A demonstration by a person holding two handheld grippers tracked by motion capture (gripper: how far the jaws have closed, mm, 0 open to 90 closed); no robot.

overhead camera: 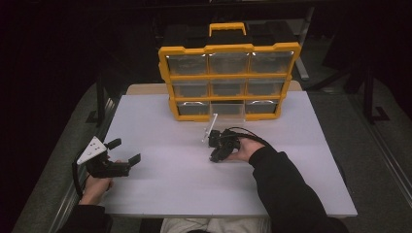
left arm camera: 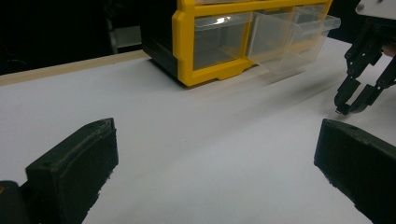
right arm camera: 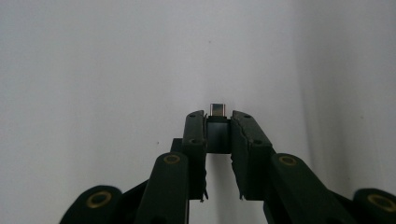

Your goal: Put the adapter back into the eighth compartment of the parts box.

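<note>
right claw (right arm camera: 218, 122): clamped on small metal-tipped connector (right arm camera: 217, 110), held low over white table (overhead camera: 170, 194) before pulled-out clear drawer (overhead camera: 226, 109) | left claw (overhead camera: 124, 150): held wide open, nothing gripped

Matt table, glossy plastic, one small metal tip

The table (overhead camera: 160, 194) is surfaced in smooth matt white. The organizer (overhead camera: 228, 80) is framed in yellow plastic, its drawers (left arm camera: 219, 39) moulded in clear glossy plastic. Matt black tongs (right arm camera: 218, 119) are seen, rough at the pad edges, closed on a small connector (right arm camera: 217, 110) tipped in shiny metal.
</note>
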